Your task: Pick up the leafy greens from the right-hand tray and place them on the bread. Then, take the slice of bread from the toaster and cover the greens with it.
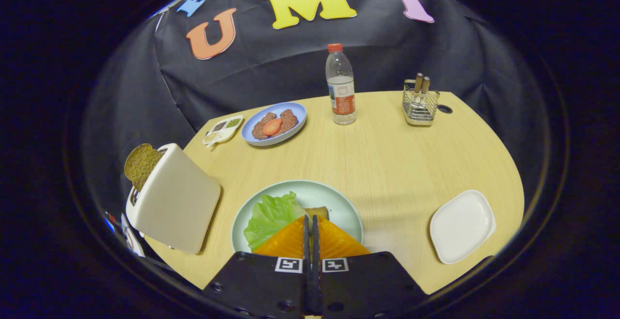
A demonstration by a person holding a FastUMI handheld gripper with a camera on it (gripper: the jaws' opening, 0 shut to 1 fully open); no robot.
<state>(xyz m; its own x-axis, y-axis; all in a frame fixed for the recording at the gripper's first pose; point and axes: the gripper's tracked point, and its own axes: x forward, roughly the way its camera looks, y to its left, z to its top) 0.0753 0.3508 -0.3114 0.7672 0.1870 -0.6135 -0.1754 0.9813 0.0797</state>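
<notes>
You held the gripper low over the near side of the table, pointing ahead and a bit down. Its two orange fingers were pressed together with just a thin dark line between them. Nothing was between them, so the tool was closed and held nothing.

The finger tips hung over the pale green plate. The leafy greens lay on that plate, just ahead of the fingers and a little to their left. A brown corner of bread peeked out from under the greens, right at the finger tips. You could not tell if the fingers touched the greens.

To the left of the fingers stood the white toaster. A dark slice of bread stuck up out of its top.

To the right of the fingers sat a white tray with nothing on it.

The table was light wood. Far beyond the fingers stood a water bottle with a red cap. To its left was a blue plate with brown food and a red slice on it, and next to that a small dish of seasonings. To the right of the bottle was a wire holder with wooden handles sticking up. A black cloth wall hung behind the table.
</notes>
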